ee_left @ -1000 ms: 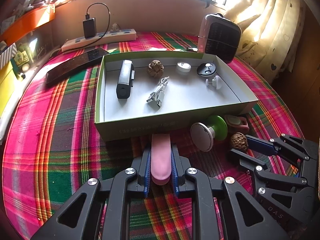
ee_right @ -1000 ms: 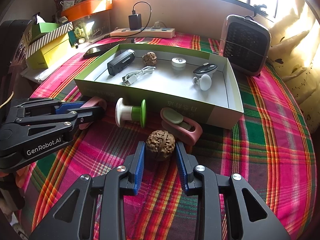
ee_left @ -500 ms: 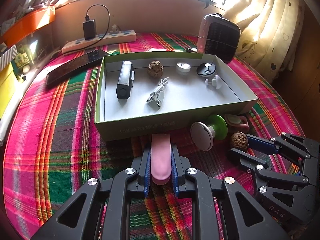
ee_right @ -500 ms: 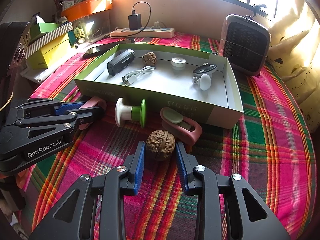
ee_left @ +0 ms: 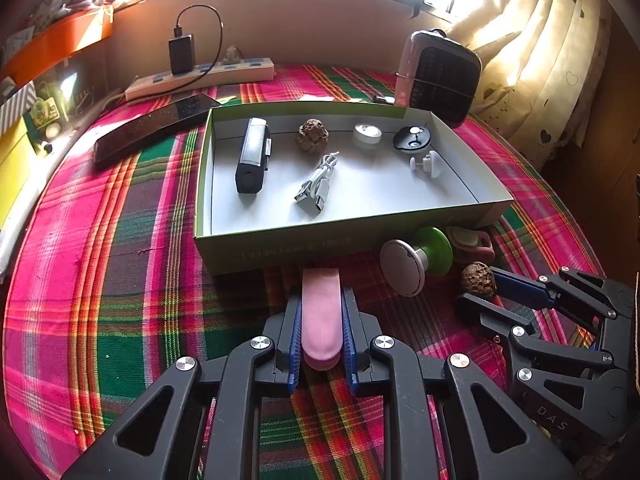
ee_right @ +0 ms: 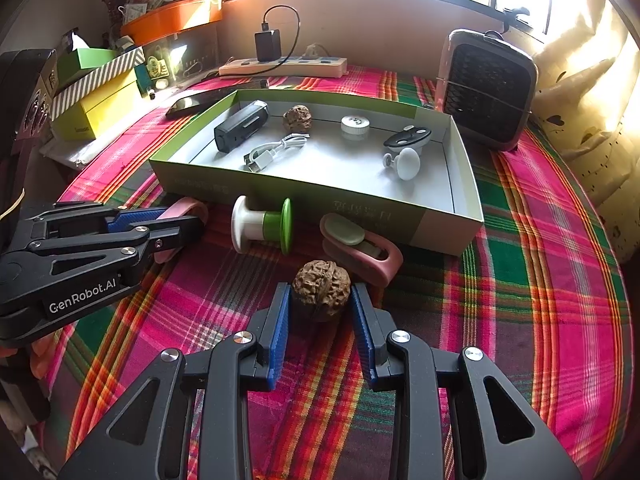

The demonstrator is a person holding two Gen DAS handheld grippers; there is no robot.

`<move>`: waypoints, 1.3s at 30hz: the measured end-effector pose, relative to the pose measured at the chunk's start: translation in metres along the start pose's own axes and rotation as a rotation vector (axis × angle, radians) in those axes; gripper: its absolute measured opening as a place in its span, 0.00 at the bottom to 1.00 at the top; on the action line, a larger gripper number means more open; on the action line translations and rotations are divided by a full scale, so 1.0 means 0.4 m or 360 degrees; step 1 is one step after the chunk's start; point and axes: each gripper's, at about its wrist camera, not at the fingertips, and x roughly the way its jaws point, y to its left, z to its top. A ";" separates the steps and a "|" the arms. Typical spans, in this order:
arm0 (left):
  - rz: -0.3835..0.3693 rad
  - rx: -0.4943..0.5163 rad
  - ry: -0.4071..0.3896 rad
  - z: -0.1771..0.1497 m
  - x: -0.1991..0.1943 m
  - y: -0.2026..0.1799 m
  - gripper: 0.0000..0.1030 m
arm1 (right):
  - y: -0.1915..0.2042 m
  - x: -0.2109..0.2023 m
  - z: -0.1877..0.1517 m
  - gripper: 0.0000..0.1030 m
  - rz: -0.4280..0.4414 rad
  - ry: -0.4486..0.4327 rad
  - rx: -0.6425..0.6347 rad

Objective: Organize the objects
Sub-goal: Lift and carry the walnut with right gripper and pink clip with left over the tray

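My left gripper [ee_left: 321,304] is shut on a pink oblong piece [ee_left: 320,280] whose far end lies just short of the front wall of the green open box [ee_left: 280,240]. My right gripper [ee_right: 320,300] is shut on a brown walnut [ee_right: 320,280], low over the plaid cloth in front of the box [ee_right: 360,208]. The left wrist view shows that walnut [ee_left: 478,280] between the right gripper's [ee_left: 478,288] tips. The box holds a black oblong device [ee_left: 252,156], a second walnut [ee_left: 312,136], a white cable [ee_left: 316,184] and small round items.
A white-and-green spool [ee_right: 264,224] and a pink holder with a pale green insert [ee_right: 360,244] lie against the box front, between the two grippers. A small heater [ee_right: 488,88] stands at the back right, a power strip [ee_right: 284,66] at the back, a dark phone [ee_left: 156,124] to the left of the box.
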 end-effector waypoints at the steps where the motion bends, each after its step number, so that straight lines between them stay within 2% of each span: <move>1: 0.0002 -0.0002 -0.0002 -0.002 -0.002 0.000 0.15 | -0.001 -0.002 0.000 0.30 -0.0002 -0.0003 0.0002; 24: -0.0023 0.0020 -0.0092 0.025 -0.076 0.006 0.15 | 0.002 -0.061 0.040 0.30 0.0034 -0.0118 -0.0008; 39: -0.0042 0.0015 -0.0089 0.098 -0.045 0.021 0.15 | -0.019 -0.039 0.120 0.30 0.0021 -0.0153 -0.0031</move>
